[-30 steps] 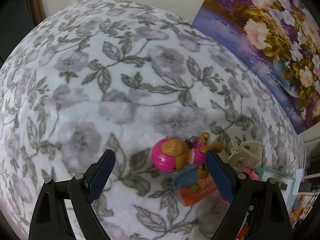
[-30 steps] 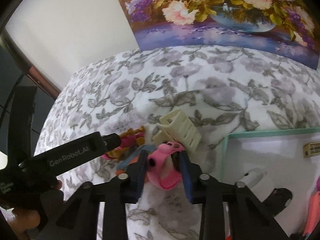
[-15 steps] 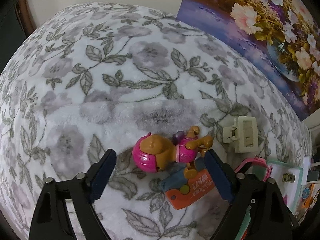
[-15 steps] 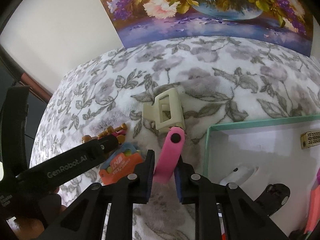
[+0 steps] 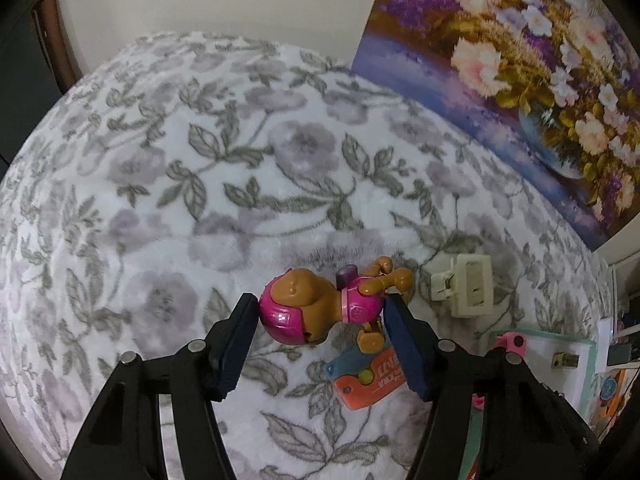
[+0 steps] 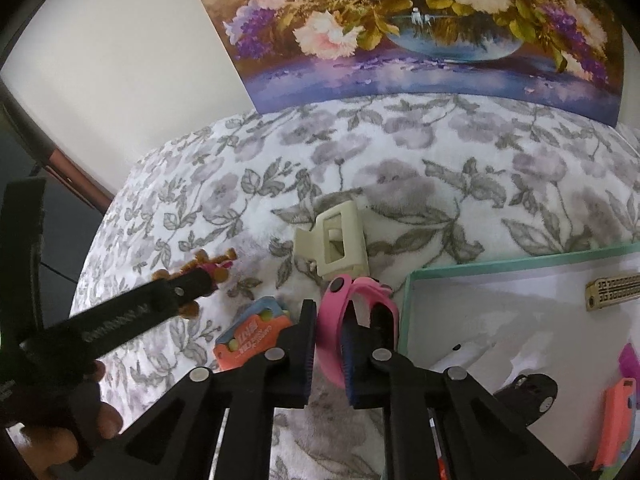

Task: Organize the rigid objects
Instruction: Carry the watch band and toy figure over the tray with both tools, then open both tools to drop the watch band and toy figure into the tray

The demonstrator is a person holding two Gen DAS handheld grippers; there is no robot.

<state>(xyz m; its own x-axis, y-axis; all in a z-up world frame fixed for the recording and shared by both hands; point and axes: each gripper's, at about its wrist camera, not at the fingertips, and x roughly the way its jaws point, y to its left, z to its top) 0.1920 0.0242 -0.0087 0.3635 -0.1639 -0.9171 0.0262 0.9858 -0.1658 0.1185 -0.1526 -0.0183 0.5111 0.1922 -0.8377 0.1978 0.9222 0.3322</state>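
Since a second ago the left gripper (image 5: 320, 322) has closed in around the toy pup figure (image 5: 320, 308), and the whole view has pulled up a bit. In the left wrist view its jaws have just been narrowing: the left pad sits right at the pink helmet, the right pad at the hind end. It looks like contact on both sides, but I can't swear the squeeze is firm yet. The figure seems to sit just above the floral blanket (image 5: 200, 160), with an orange and blue card (image 5: 370, 380) lying under it and a cream hair claw clip (image 5: 468, 286) just beside. The teal box (image 5: 588, 364) only peeks in at the right edge, mostly cut off.

Right wrist view: the right gripper (image 6: 328, 354) has gone from loosely straddling the pink strap (image 6: 340, 332) to fully clamped on it, strap lifted and curling up between the pads near the box's corner. The left tool's finger crosses the left side and hides most of the pup; a gloved hand (image 6: 72, 420) shows below.

Progress-wise, I'd say middle of the job. The box already holds a dark toy car (image 6: 528, 398), a tan block (image 6: 612, 290), something white and some pink bits. Still out on the blanket: clip, card, plus whatever both tools carry. The box's right side is out of frame, so I can't count what's in there.
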